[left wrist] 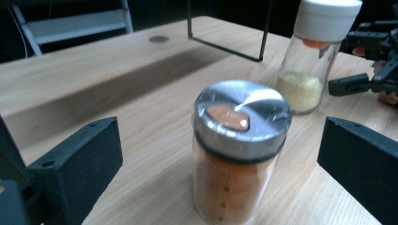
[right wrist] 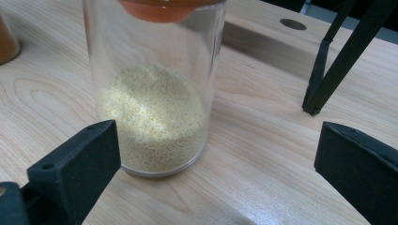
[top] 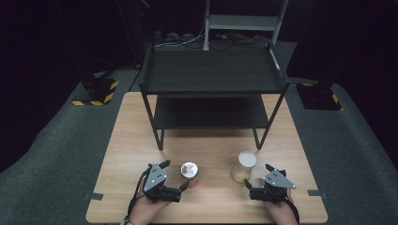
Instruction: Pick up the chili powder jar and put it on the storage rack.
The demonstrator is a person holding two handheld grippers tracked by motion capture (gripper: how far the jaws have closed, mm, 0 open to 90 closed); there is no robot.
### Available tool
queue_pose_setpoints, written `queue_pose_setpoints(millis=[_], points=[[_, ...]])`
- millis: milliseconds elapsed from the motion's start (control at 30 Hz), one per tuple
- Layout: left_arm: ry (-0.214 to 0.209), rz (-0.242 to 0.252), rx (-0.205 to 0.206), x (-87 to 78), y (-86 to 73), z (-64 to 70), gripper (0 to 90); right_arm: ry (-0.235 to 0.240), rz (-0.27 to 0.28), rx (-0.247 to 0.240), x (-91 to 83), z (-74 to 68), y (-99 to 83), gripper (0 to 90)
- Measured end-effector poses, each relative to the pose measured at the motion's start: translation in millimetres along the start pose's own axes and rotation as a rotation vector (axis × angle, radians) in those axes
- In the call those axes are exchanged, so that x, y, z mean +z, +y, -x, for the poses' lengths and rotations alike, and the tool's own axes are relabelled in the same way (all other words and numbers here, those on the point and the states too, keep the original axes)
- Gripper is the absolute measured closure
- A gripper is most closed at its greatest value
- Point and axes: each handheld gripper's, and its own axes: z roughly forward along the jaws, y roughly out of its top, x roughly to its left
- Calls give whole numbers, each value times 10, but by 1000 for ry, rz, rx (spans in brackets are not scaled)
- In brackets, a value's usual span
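Surface: light wooden table (top: 131, 140), grain visible, with a round hole in the top seen in both gripper views. It stood on grey carpeted floor (top: 56, 154); the room beyond was dark.

Fixtures: black two-tier metal shelf rack (top: 213, 75) on the table's far half, legs resting on the wood. A pale frame (top: 244, 22) and loose cables lay behind it. Yellow-and-black striped bases (top: 96, 91) stood on the floor at either side.

Item 1: glass jar of orange powder (left wrist: 237, 154), metal lid, upright on the near table. The left gripper (top: 176, 180) had its jaws spread wide, jar between them, untouched.

Item 2: glass jar of yellow grains (right wrist: 155, 93), white lid, upright, well apart from item 1. The right gripper (top: 256, 178) was likewise wide open just beside it, no contact.
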Motion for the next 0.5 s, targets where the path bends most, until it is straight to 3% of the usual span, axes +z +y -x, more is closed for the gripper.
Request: queue_pose_setpoints(millis=[200,300,500], points=[[-1,4,33,75,31,26,4,-1,2,2,-3,1,-4,1],[-6,7,23,108,27,20,4,0,2,2,-2,1,-4,1],[-13,1,42,218,-1,32,8,1,3,5,-3,7,-6,1]])
